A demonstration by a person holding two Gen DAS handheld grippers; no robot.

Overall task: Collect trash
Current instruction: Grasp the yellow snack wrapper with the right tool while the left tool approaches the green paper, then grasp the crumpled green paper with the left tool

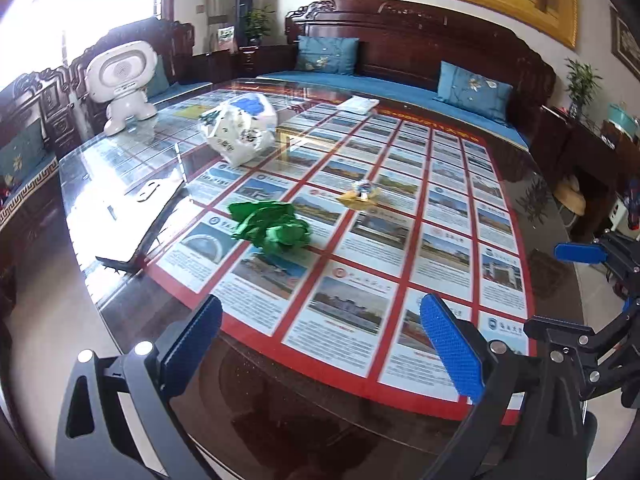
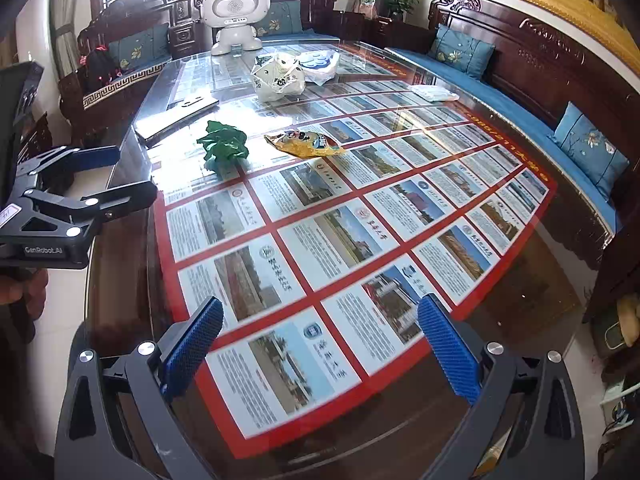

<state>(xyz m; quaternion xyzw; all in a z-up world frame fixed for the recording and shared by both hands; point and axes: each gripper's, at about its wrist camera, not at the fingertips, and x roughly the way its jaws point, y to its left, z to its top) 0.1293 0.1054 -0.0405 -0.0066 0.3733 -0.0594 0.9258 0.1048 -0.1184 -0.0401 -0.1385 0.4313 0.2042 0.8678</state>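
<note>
While left tool (image 2: 96, 176) reads "GenRobot.AI", snack wrapper (image 2: 304, 144) print illegible.

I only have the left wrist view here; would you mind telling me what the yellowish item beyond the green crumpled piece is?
Observer: On the right wrist view it is a flattened yellow snack wrapper with printed graphics, lying on the glass.
Operator: Thank you. Is it touching the green piece?
Observer: No, the green crumpled plastic lies apart from it, to its left.
Operator: And the right gripper?
Observer: The right gripper is open and empty, over the near table edge.
</note>
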